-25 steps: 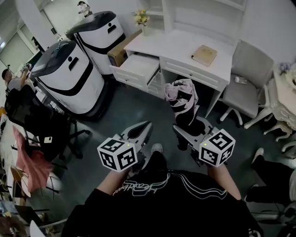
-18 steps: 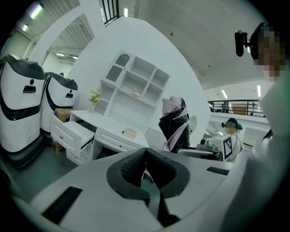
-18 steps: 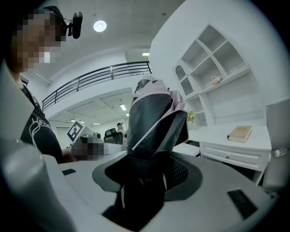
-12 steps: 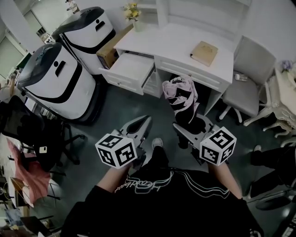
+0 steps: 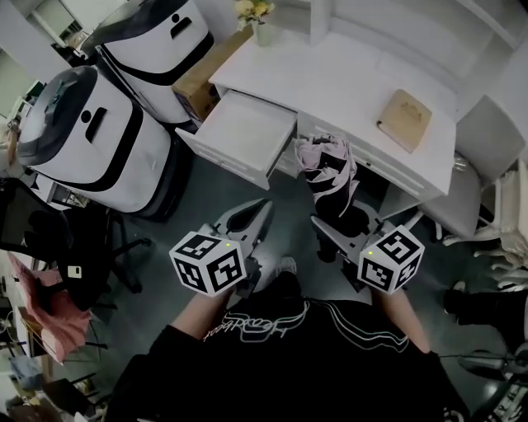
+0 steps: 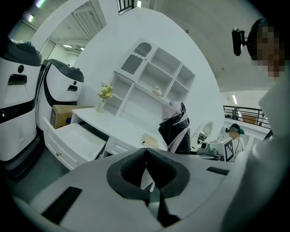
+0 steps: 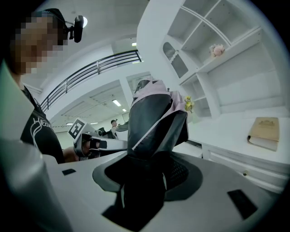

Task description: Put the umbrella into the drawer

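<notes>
A folded black-and-pink umbrella (image 5: pixel 325 175) stands upright in my right gripper (image 5: pixel 340 218), whose jaws are shut on its dark lower end. In the right gripper view the umbrella (image 7: pixel 154 122) fills the gap between the pads. My left gripper (image 5: pixel 262 206) hangs beside it on the left, shut with nothing held; its pads (image 6: pixel 136 165) meet at the tip. The open white drawer (image 5: pixel 247 130) sticks out of the desk's left side, just ahead and left of both grippers, and looks bare inside. From the left gripper view the drawer (image 6: pixel 74 138) lies low at the left.
A white desk (image 5: pixel 346 74) carries a tan book (image 5: pixel 406 119) and a flower vase (image 5: pixel 260 18). Two large white-and-black machines (image 5: pixel 87 136) and a cardboard box (image 5: pixel 200 81) stand left of the drawer. A white chair (image 5: pixel 495 124) is at the right, a dark office chair (image 5: pixel 49 239) at the left.
Both grippers have travelled forward toward the desk, the umbrella still in the right one. The drawer and desk now sit nearer and larger in the head view.
</notes>
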